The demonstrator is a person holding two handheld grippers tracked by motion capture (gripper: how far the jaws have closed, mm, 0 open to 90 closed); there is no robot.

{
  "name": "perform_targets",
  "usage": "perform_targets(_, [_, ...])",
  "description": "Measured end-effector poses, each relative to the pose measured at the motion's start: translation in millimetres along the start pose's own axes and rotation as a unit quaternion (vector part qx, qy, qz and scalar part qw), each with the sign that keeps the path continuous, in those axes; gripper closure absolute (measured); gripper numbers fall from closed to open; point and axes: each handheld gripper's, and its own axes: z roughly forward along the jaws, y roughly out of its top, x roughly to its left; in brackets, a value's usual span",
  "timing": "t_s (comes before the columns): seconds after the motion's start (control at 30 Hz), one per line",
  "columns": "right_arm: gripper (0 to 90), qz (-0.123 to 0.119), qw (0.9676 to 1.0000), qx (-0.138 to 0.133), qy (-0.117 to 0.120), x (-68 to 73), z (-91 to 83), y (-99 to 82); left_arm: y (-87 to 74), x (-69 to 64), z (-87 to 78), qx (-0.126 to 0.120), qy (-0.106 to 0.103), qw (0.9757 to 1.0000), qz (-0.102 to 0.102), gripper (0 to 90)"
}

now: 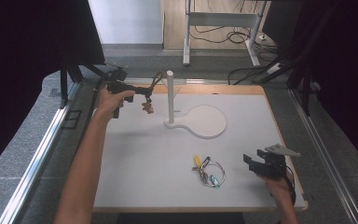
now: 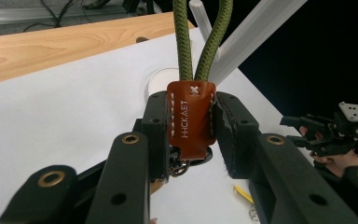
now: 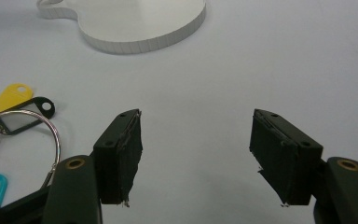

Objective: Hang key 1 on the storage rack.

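Note:
My left gripper (image 1: 144,92) is raised at the far left of the white table, shut on a brown leather tab (image 2: 191,116) of a keychain with an olive green cord loop (image 2: 204,42). The cord loop (image 1: 157,79) reaches toward the white upright post (image 1: 170,95) of a stand with a round base (image 1: 208,120); a small brown charm (image 1: 147,108) dangles under the jaws. My right gripper (image 1: 251,163) rests low at the near right, open and empty (image 3: 196,154). A ring of keys with yellow and teal tags (image 1: 209,171) lies left of it.
The key ring with its yellow tag (image 3: 9,98) and black tag (image 3: 25,116) lies at the left in the right gripper view. A wooden strip (image 1: 214,88) borders the table's far edge. Black curtains and a metal rail (image 1: 42,154) flank the table.

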Motion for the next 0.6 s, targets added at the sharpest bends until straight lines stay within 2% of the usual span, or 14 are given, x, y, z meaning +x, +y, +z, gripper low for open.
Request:
perform_targets(0.27, [34.4,-0.002,1.0000,-0.002,0.000,1.6,-1.4,1.2,-1.4,0.8,7.6,0.007,0.002,1.0000,-0.001,67.3])
perform_targets(0.6, [34.4,-0.002,1.0000,-0.004,-0.002,1.0,-2.5,1.7,-4.8,-1.1,18.4,0.027,0.000,0.9996,0.005,67.2])
